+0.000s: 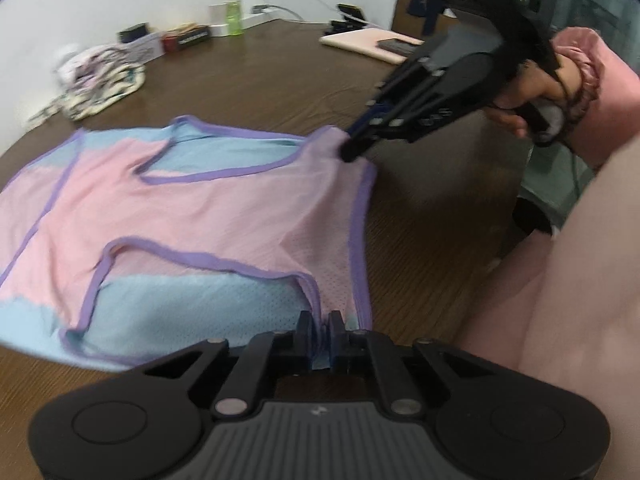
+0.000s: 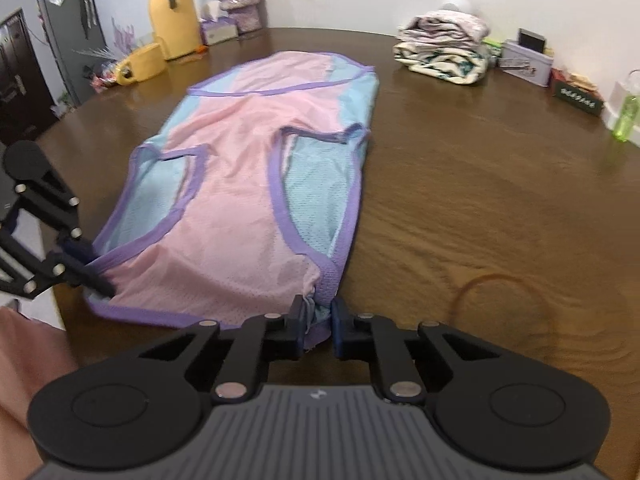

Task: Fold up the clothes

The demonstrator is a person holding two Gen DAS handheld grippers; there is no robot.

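On brown table (image 2: 460, 184), mesh top (image 2: 240, 208) between both pinching hand-held grippers.

Soft indoor light is glaring off the brown table (image 2: 460, 128) toward 12 o'clock, possibly from overhead. Fisheye bending is darkening the corners (both views), and motion blur is smearing edges.

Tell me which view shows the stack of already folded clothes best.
The right wrist view: the folded stack sits at the table's far edge by the wall, its layers distinct. The left wrist view shows only a blurred patterned heap at far left, probably the same pile, its layers unreadable.
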